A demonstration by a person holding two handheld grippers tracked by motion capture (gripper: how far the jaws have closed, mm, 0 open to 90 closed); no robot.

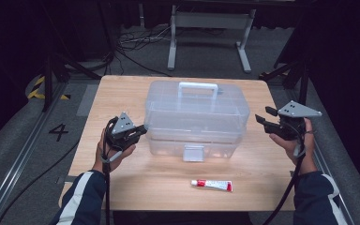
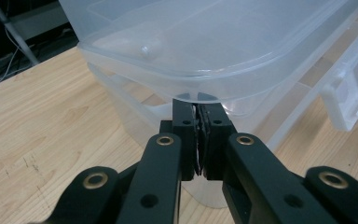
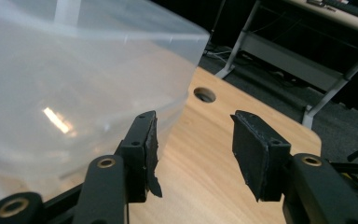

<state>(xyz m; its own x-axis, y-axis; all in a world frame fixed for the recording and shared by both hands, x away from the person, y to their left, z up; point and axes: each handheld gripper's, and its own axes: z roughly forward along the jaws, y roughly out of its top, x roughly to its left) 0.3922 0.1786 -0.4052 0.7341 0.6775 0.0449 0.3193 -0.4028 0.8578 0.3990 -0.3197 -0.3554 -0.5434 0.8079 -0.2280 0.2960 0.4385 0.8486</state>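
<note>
A clear plastic storage box (image 1: 197, 117) with a white handle (image 1: 198, 86) and a front latch (image 1: 193, 152) stands in the middle of the wooden table (image 1: 122, 93). My left gripper (image 1: 143, 129) is at the box's left side. In the left gripper view its jaws (image 2: 198, 105) are shut together, with their tips just under the lid's rim (image 2: 205, 88). My right gripper (image 1: 262, 117) hovers off the box's right end. It is open (image 3: 193, 135) with nothing between the jaws, and the box wall (image 3: 65, 93) is beside its left jaw.
A small white and red tube (image 1: 211, 184) lies near the table's front edge, right of centre. A round hole (image 3: 204, 94) is cut in the tabletop beyond the box. Metal desk legs (image 1: 171, 42) and cables stand on the floor behind the table.
</note>
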